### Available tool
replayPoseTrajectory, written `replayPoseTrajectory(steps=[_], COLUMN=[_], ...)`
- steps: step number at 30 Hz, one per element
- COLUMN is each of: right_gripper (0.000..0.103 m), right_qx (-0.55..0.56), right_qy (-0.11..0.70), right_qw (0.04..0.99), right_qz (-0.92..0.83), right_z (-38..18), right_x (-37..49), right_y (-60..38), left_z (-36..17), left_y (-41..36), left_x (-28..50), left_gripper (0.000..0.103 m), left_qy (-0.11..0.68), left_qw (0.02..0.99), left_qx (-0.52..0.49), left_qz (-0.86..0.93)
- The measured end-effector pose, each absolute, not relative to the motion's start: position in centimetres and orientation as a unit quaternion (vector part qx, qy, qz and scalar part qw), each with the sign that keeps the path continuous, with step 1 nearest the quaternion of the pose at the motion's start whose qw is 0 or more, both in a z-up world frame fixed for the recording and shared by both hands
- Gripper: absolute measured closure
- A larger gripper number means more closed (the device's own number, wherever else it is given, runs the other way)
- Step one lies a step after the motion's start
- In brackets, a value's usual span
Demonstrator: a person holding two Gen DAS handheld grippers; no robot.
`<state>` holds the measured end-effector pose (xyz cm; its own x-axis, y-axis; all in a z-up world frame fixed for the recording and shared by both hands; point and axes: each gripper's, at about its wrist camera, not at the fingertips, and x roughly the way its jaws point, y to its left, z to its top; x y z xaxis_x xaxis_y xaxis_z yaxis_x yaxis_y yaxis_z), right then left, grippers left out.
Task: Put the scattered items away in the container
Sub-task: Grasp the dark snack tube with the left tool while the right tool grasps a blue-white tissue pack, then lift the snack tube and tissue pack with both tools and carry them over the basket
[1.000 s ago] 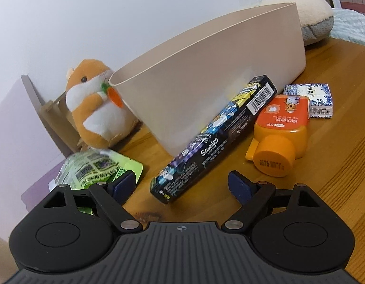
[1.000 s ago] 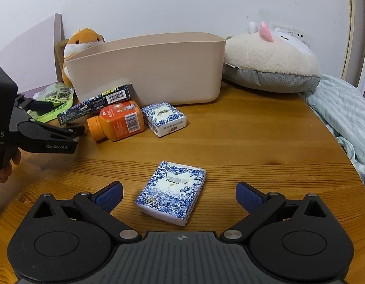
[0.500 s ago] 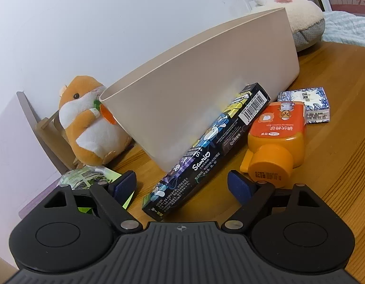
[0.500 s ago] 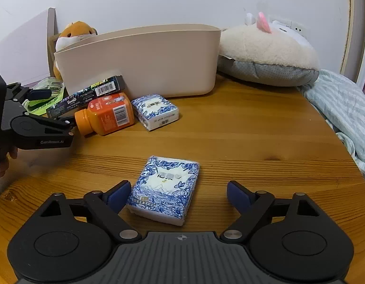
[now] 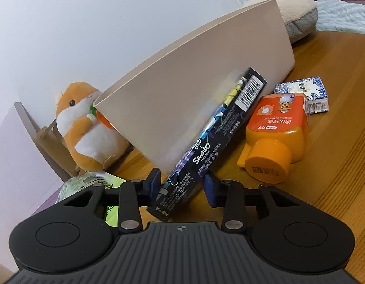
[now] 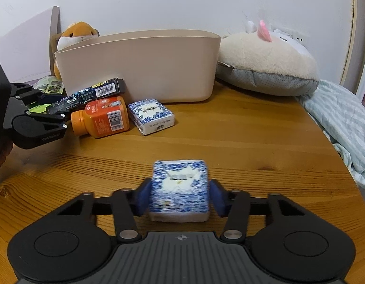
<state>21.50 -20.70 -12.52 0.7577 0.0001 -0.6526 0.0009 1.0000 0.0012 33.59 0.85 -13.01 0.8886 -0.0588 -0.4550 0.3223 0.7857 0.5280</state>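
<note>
My left gripper (image 5: 181,187) is shut on the near end of a long dark Sanrio box (image 5: 213,139), which leans against the beige container (image 5: 194,90). An orange bottle (image 5: 274,137) lies just right of the box, with a blue-white tissue pack (image 5: 305,94) behind it. My right gripper (image 6: 180,197) is shut on a second blue-white tissue pack (image 6: 180,189) at the table's front. In the right wrist view the container (image 6: 140,66), box (image 6: 87,95), bottle (image 6: 102,117), other tissue pack (image 6: 150,116) and left gripper (image 6: 44,108) show at the back left.
An orange hamster plush (image 5: 87,127) and a green packet (image 5: 87,184) sit left of the container. A cream plush cushion (image 6: 265,61) lies right of it, with striped bedding (image 6: 343,123) past the round wooden table's (image 6: 241,146) right edge.
Both grippers moved forward and closed: the left onto the end of the Sanrio box, the right onto the tissue pack, which turned square between the fingers.
</note>
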Motion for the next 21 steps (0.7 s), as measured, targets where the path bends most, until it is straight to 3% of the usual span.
replayPoseTrajectory(steps=[4, 10, 21], right_gripper=[0.06, 0.06, 0.06], right_qx=[0.002, 0.006, 0.014], right_qy=[0.347, 0.346, 0.344], right_qw=[0.938, 0.938, 0.939], right_qz=[0.003, 0.005, 0.006], right_z=[-12.5, -12.5, -12.4], right_x=[21.6, 21.4, 21.4], right_y=[-20.7, -20.8, -21.0], left_z=[-12.9, -12.5, -11.9], left_y=[0.9, 0.7, 0.0], left_x=[33.5, 33.0, 31.9], left_gripper=[0.068, 0.079, 0.08], left_qy=[0.21, 0.194, 0.16], left_qw=[0.921, 0.927, 0.93], left_qx=[0.313, 0.307, 0.317], left_qz=[-0.103, -0.095, -0.092])
